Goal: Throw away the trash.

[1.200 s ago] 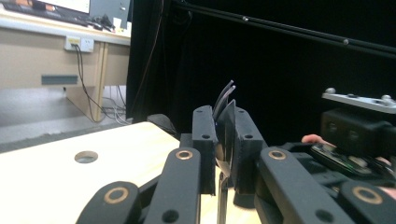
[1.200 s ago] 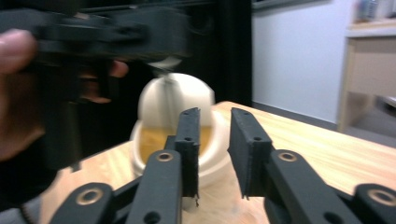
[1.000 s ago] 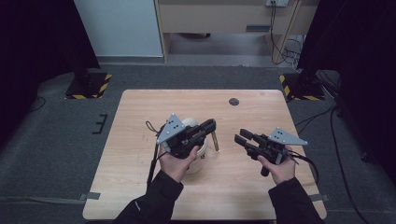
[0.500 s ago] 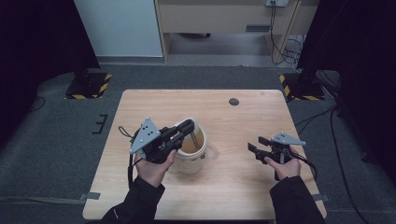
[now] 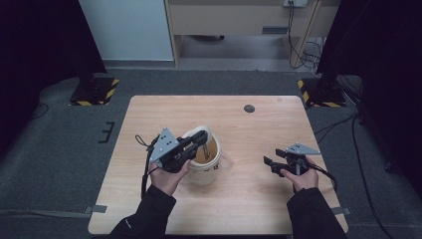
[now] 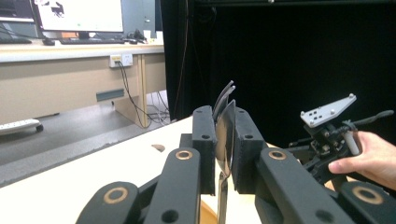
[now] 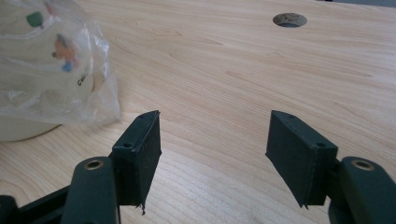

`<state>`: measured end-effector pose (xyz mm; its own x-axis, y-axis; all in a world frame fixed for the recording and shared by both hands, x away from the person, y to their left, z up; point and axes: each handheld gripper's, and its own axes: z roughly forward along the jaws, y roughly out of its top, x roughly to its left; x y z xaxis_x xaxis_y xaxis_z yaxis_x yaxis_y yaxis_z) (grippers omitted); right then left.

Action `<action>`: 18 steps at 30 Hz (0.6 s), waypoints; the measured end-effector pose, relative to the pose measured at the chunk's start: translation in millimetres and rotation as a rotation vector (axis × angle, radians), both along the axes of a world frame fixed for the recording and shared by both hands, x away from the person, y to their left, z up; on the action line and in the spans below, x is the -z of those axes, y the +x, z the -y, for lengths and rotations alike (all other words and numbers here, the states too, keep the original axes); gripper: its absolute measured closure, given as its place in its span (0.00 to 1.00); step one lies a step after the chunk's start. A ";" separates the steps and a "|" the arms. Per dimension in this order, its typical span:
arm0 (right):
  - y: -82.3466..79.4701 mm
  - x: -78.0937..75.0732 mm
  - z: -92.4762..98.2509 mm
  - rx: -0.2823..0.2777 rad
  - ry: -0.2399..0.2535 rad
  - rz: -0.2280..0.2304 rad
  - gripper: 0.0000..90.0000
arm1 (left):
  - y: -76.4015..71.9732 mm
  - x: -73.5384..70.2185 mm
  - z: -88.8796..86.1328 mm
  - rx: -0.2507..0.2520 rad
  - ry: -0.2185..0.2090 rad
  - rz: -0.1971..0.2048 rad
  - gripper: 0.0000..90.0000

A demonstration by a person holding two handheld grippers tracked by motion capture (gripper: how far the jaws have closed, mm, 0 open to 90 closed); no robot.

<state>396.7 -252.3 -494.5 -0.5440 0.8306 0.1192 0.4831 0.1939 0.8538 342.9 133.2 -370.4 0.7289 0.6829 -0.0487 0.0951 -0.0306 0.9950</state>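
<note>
Seen from above, a person sits at a pale wooden table with a two-jaw gripper in each hand. Just left of the frame's centre stands a cream-coloured cup with printed decoration and clear plastic wrap clinging to its side. The left gripper reaches over the cup's rim from the left, its jaws shut tight on the bowl of a metal spoon. In the left gripper view the spoon stands on edge between the two pads, its handle running down toward the cup at the bottom of the frame, probably so it can stir or scoop inside.

At the lower right of the high view, well apart from the cup, the right gripper sits low by the table. Its jaws have just been opening and now stand apart with nothing between them; the right gripper view shows bare wood between the pads, with the wrapped cup at the upper left. It appears to be parked out of the way while the left hand works.

A small dark round hole marks the table's far side.
</note>
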 end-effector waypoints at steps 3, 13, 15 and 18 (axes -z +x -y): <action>0.4 1.1 -0.1 -0.005 -0.008 -0.002 0.39 | 0.9 5.4 0.9 0.003 0.012 -0.010 0.92; 0.4 1.5 0.1 -0.011 -0.019 -0.004 0.38 | 2.1 14.8 0.2 0.023 0.020 -0.042 0.84; 0.5 1.4 0.3 -0.010 -0.018 -0.004 0.38 | 0.2 13.1 -3.1 0.014 0.013 -0.036 0.81; 0.5 1.4 1.2 -0.005 -0.018 -0.004 0.38 | -4.8 10.0 -12.5 -0.002 0.004 -0.028 0.77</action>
<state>397.1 -253.5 -495.9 -0.5480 0.8297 0.1067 0.4853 0.2114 0.8484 338.1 145.7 -380.4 0.7256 0.6849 -0.0665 0.1233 -0.0343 0.9918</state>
